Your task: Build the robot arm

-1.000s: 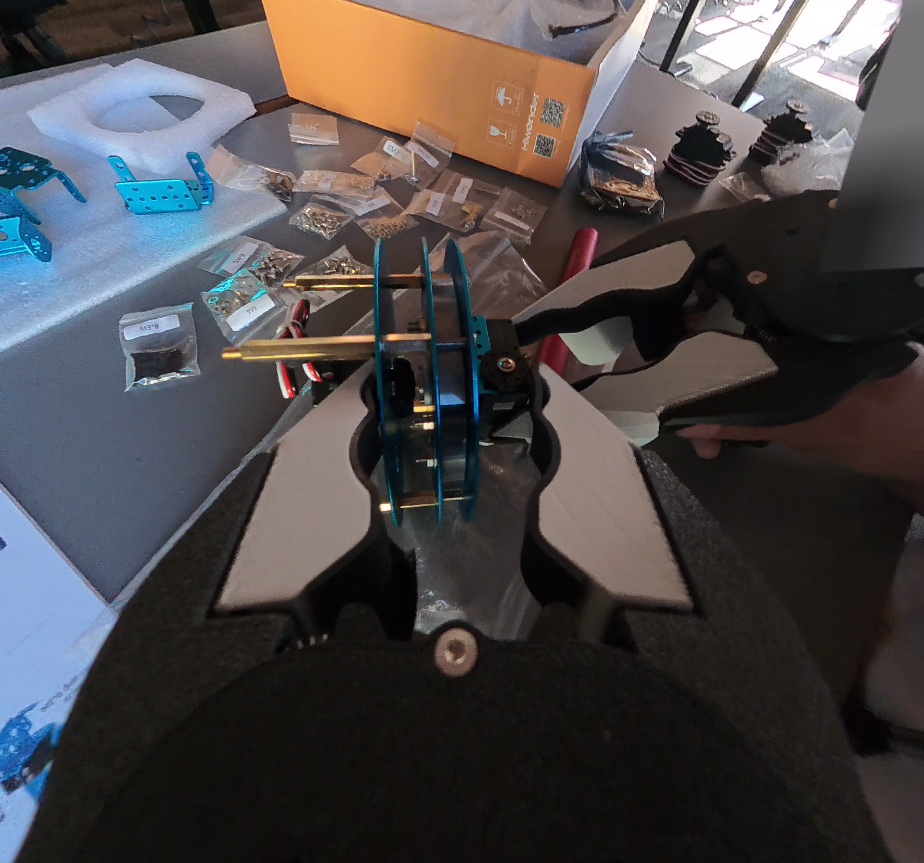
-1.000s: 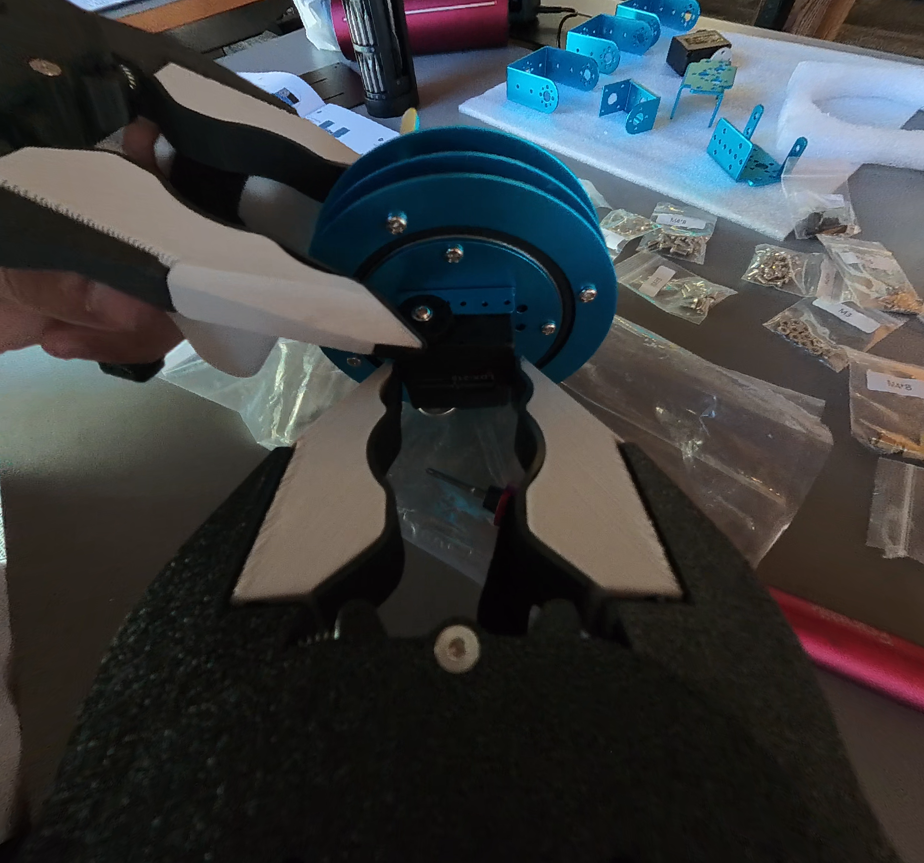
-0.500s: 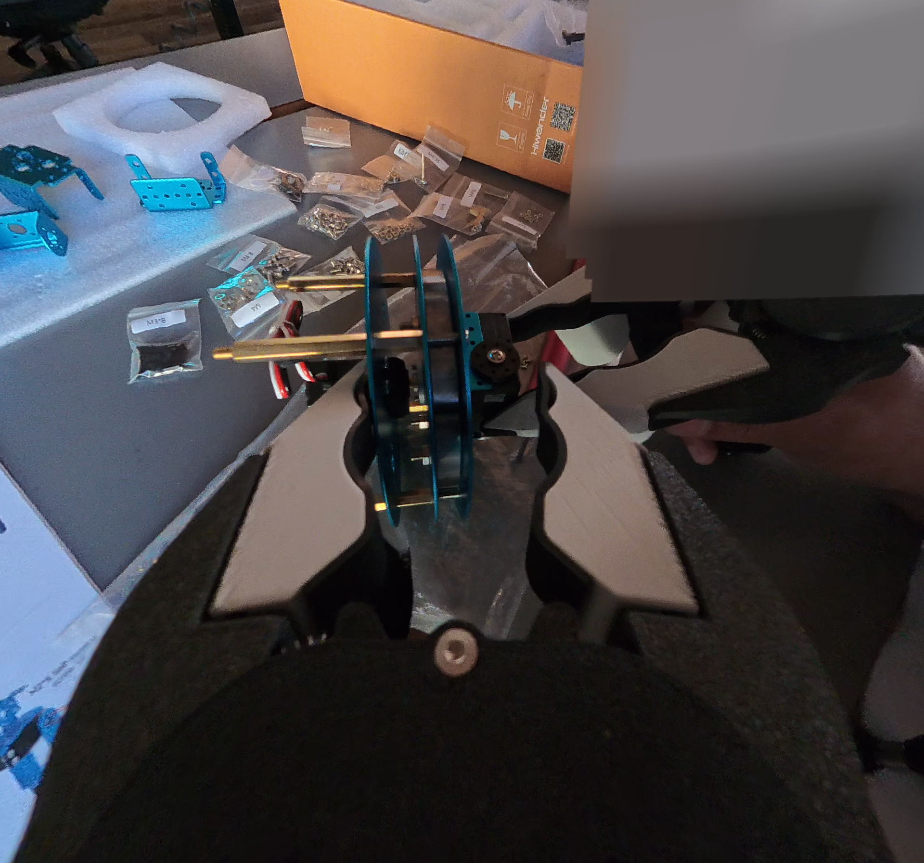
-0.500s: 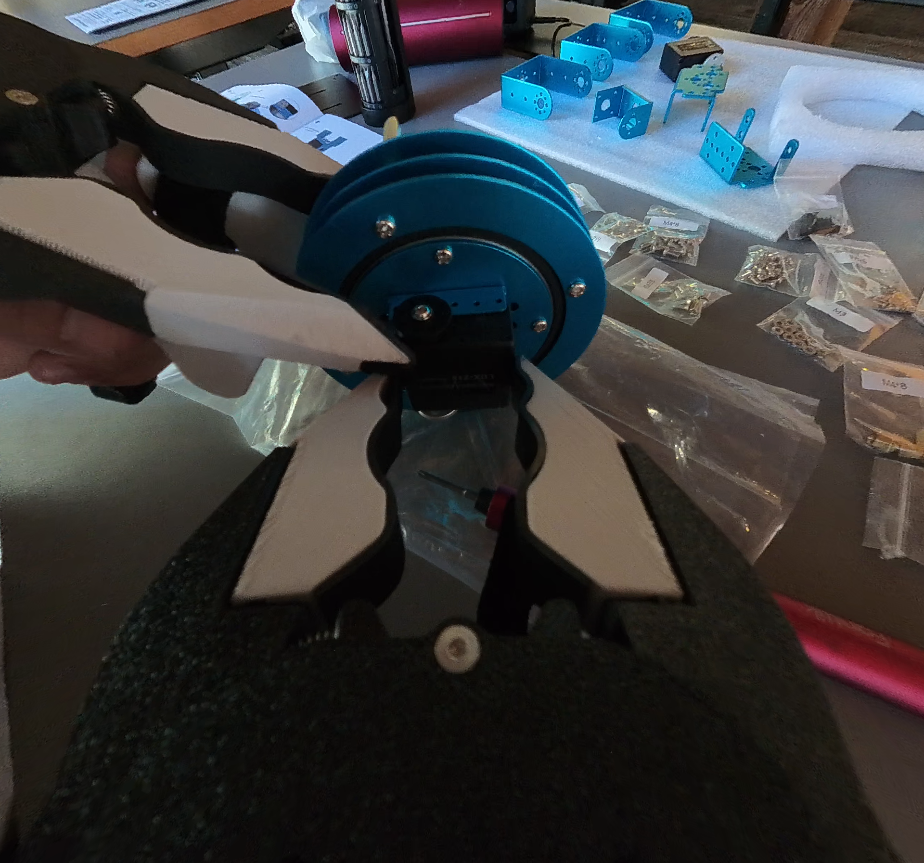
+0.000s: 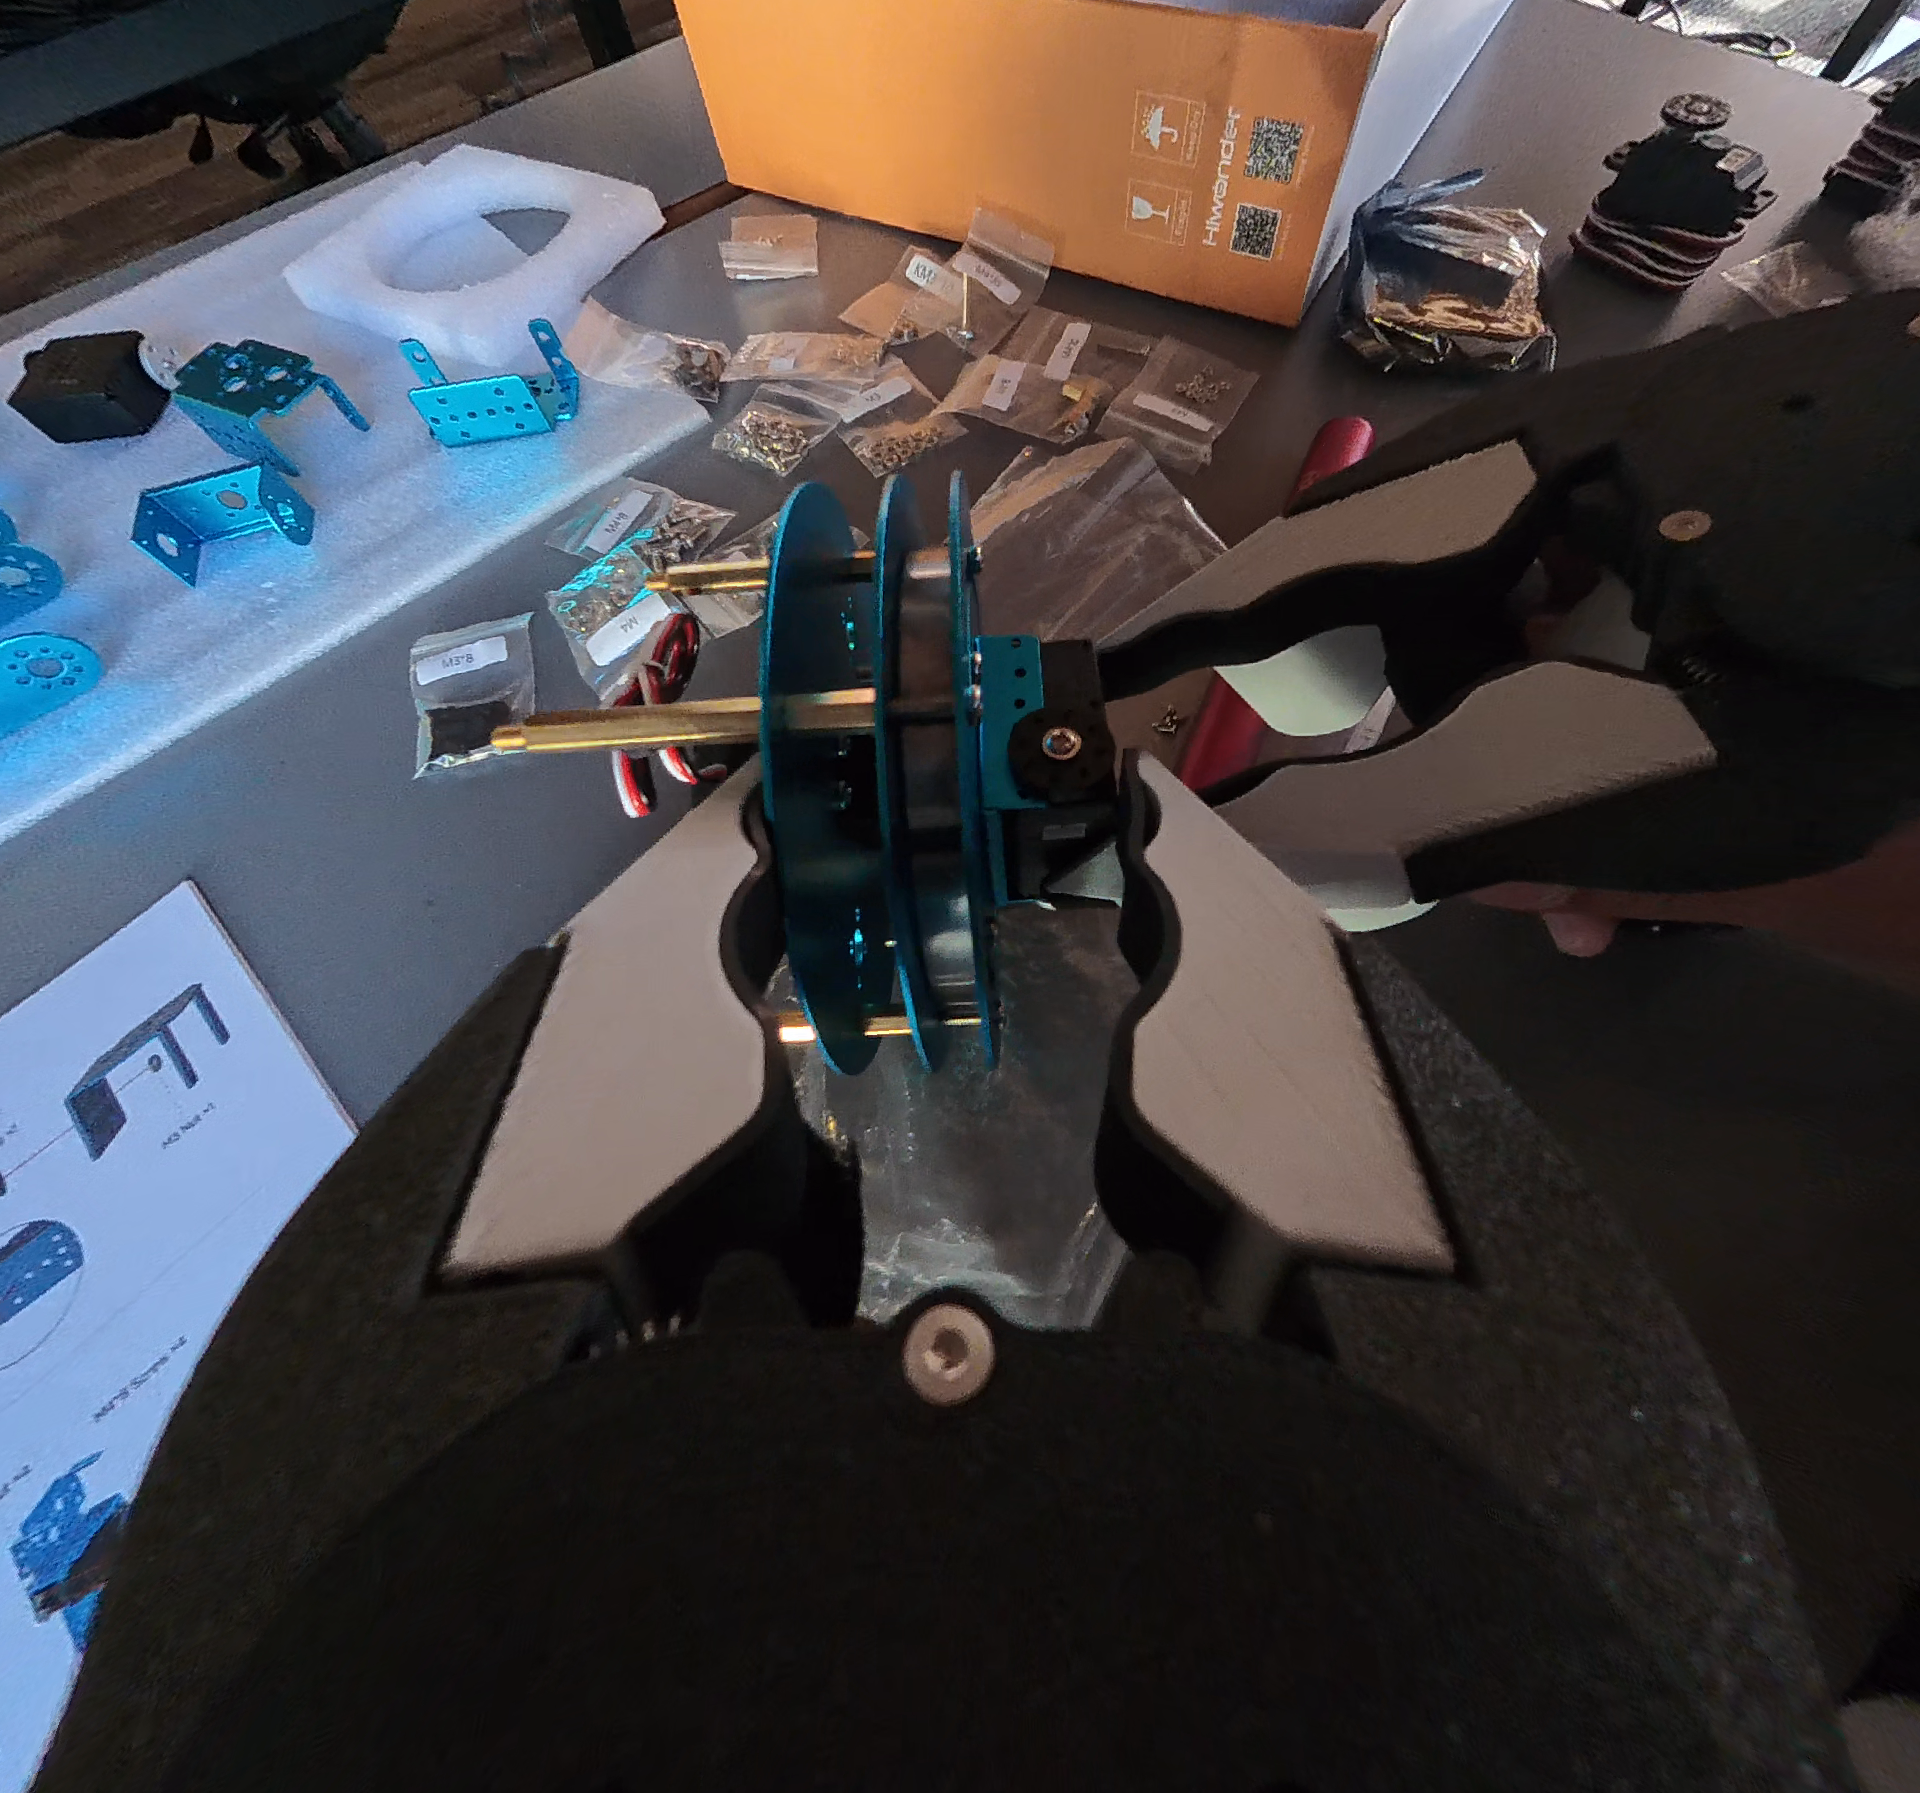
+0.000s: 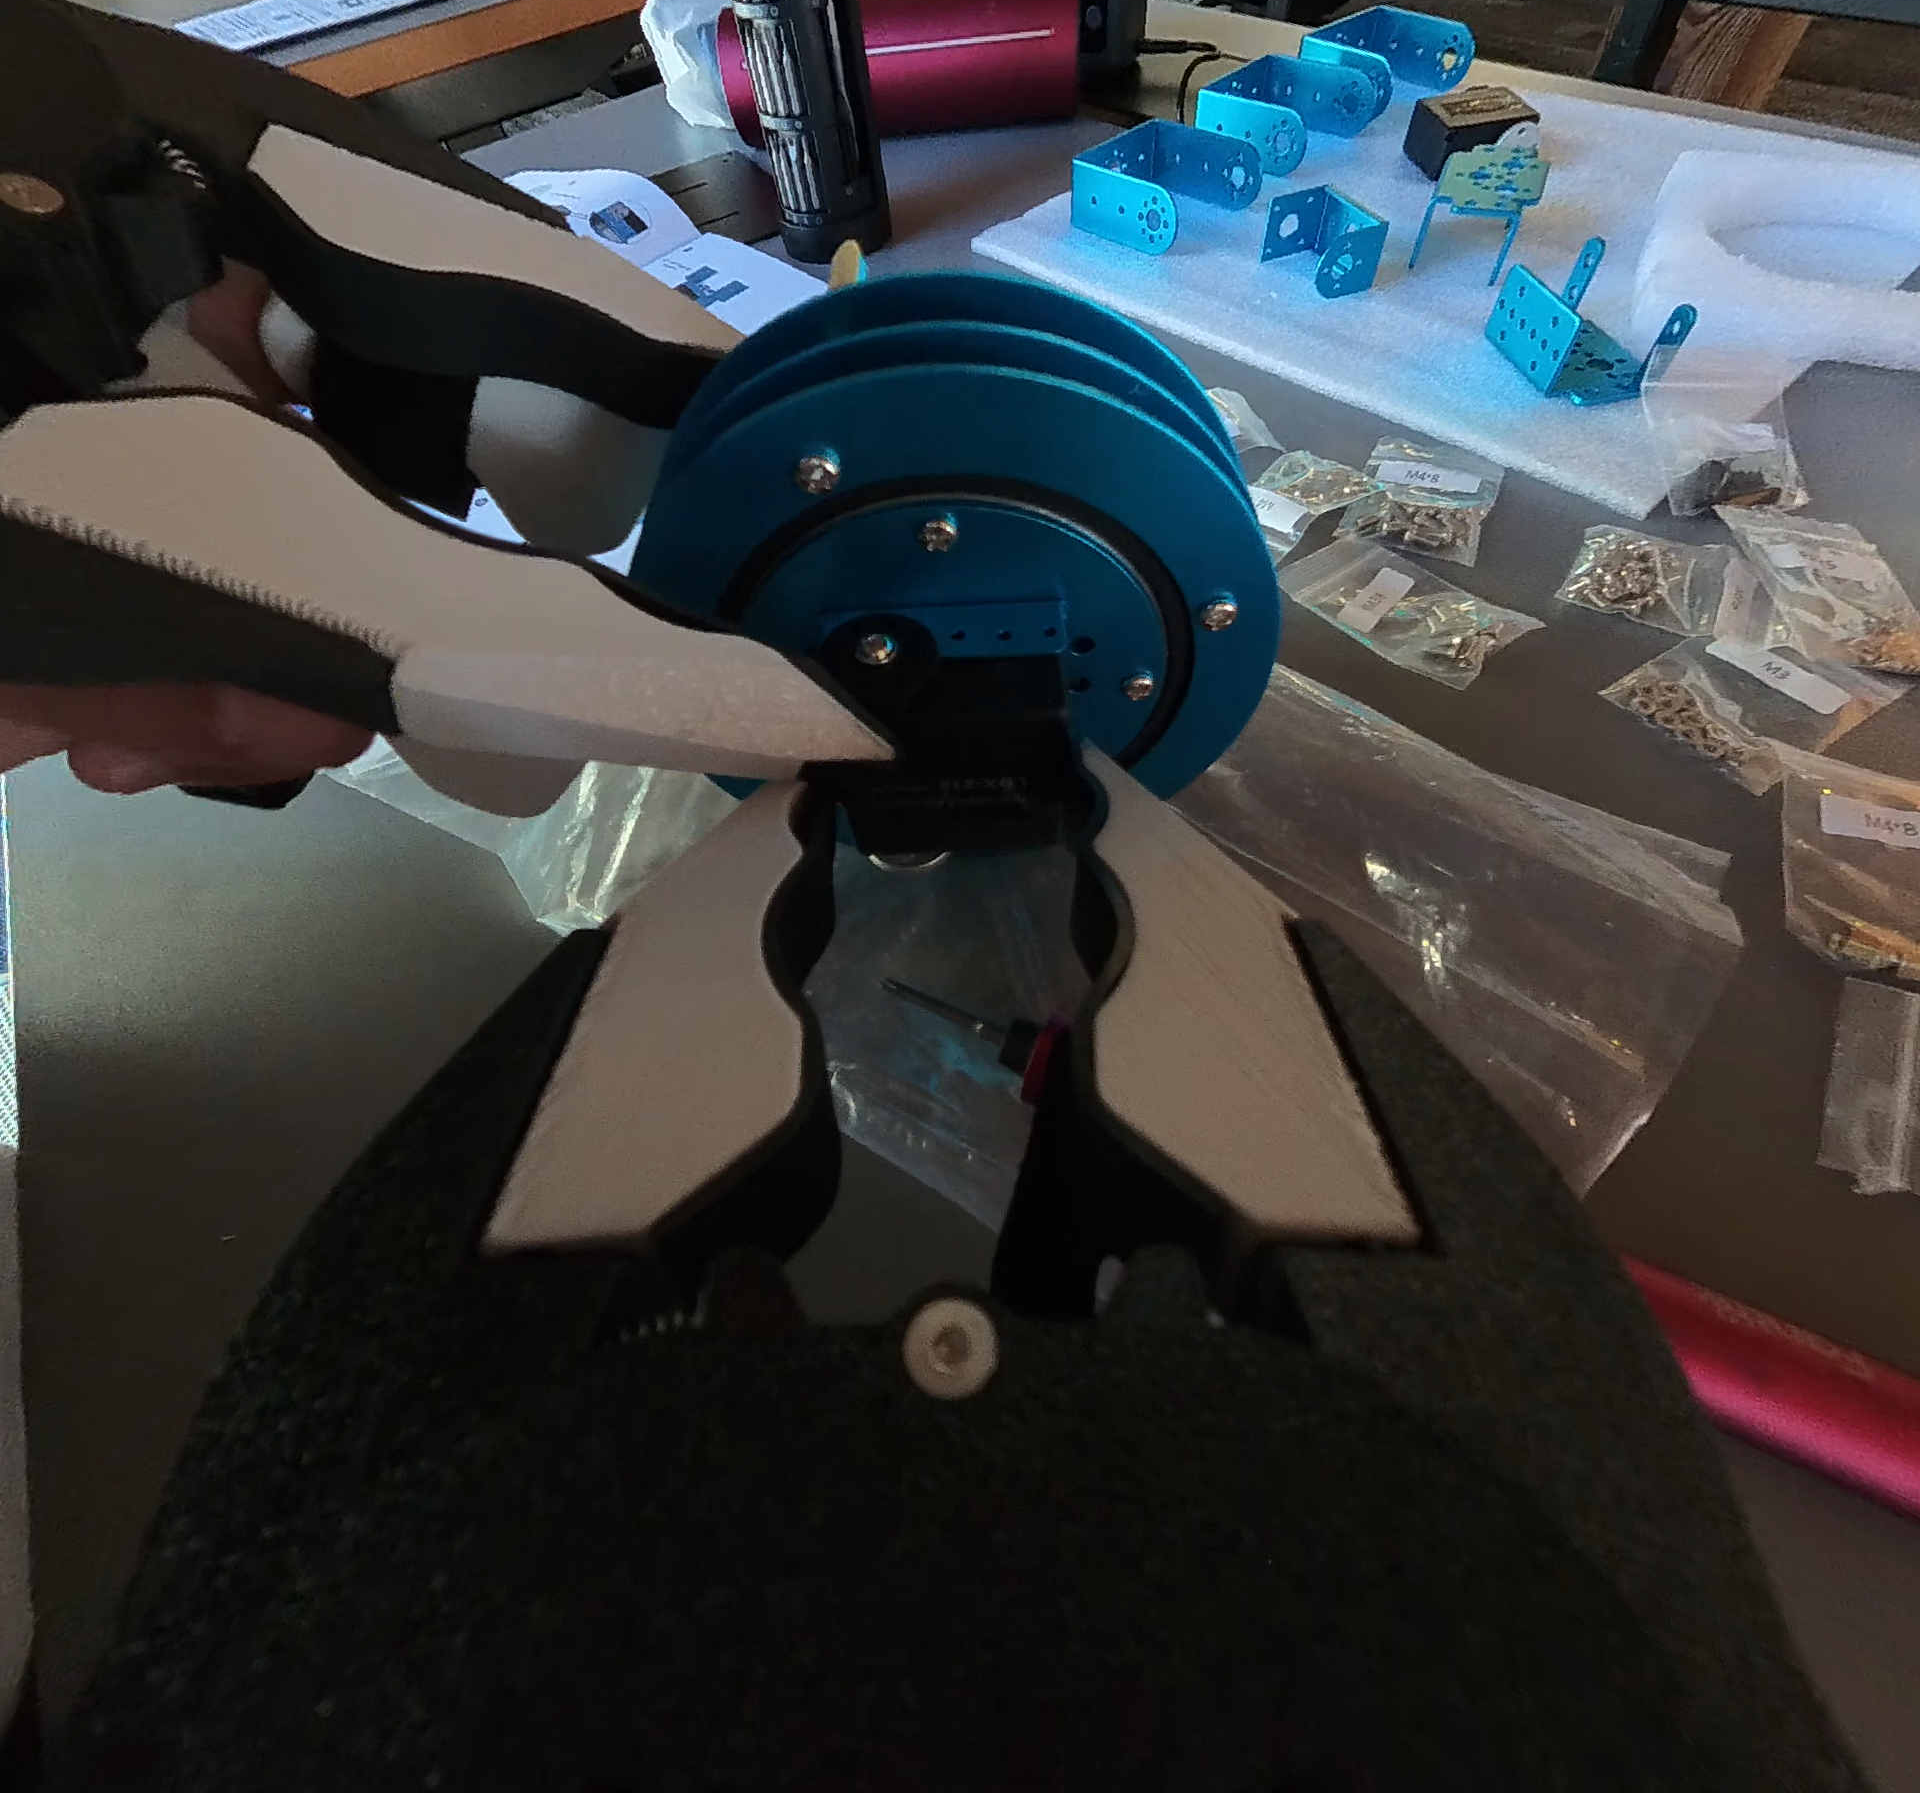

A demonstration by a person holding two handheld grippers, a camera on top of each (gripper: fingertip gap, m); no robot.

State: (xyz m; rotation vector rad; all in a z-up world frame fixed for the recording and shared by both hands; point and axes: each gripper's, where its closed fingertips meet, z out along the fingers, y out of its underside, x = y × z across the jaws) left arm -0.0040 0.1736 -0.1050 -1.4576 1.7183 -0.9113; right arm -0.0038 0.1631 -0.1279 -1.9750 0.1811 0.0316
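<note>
Both grippers pinch: left (image 5: 940, 844) on the disc stack (image 5: 883, 787), right (image 6: 951, 787) on its servo (image 6: 956, 756); I hold level.

orange box (image 5: 997, 112): top cut off | bag labels (image 6: 1437, 476): blurred

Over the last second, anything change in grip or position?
No change in grip. The left gripper stays closed across the blue disc stack, and the right gripper stays clamped on the black motor block on its face. Both views shift slightly; the stack stays above the clear plastic bag.
</note>
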